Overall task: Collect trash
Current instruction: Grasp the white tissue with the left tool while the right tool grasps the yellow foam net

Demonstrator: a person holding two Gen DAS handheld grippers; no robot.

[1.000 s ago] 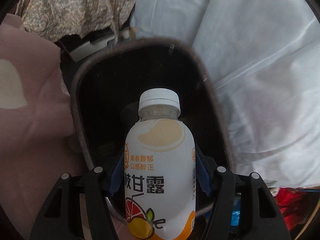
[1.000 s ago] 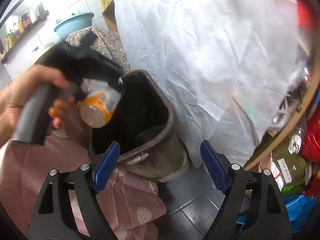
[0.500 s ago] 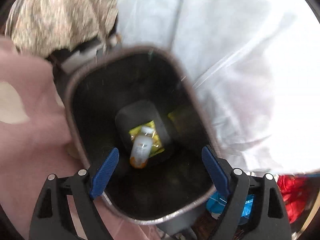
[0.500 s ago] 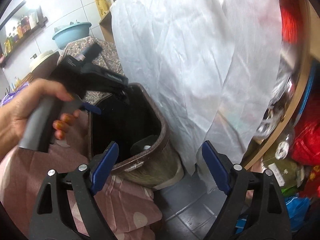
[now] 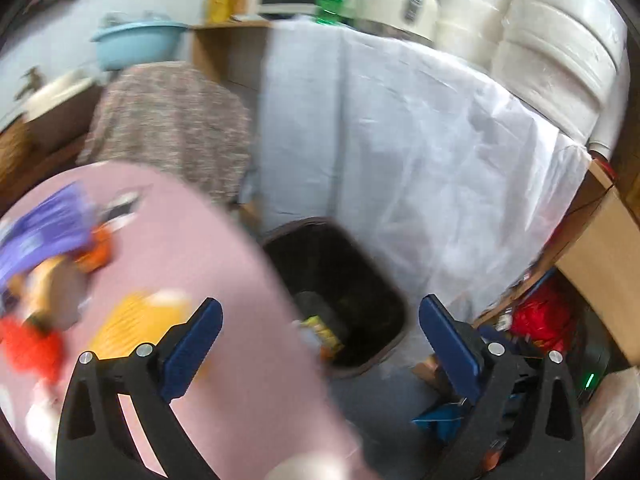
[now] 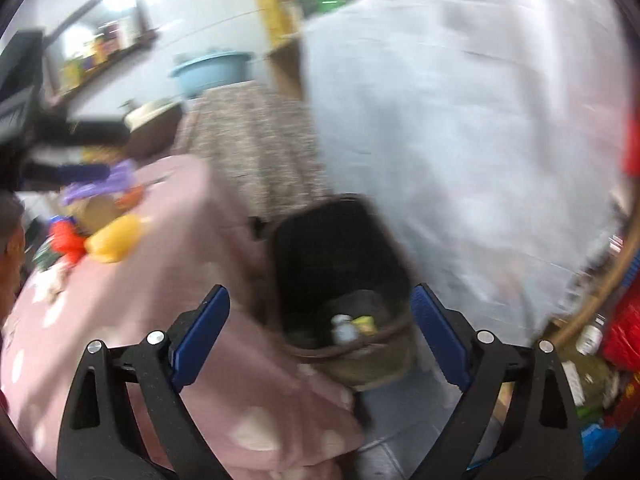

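Note:
A dark woven-sided bin [image 5: 348, 240] [image 6: 344, 350] stands on the floor beside the pink-clothed table [image 5: 208, 248] [image 6: 180, 280]. A white bottle [image 6: 344, 328] and a yellow wrapper [image 5: 324, 330] [image 6: 364, 324] lie at its bottom. My left gripper [image 5: 320, 308] hangs high above the table's edge and the bin, its jaws opening with nothing between them. My right gripper [image 6: 320, 292] is above the bin too, jaws opening and empty. On the table lie blurred pieces of trash: a yellow piece [image 5: 132, 316] [image 6: 114, 236], a red one [image 5: 28, 348] and a purple bag [image 5: 44, 236].
A white plastic sheet [image 5: 400, 160] hangs over furniture behind the bin. A floral cloth [image 5: 168, 120] covers something at the back left, with a blue basin [image 5: 136, 40] above it. Red bags [image 5: 536, 316] and clutter fill a low shelf at the right.
The left gripper let the bottle drop into the bin, then rose fast and swung back over the table. The right gripper also rose, and both views tilted up.

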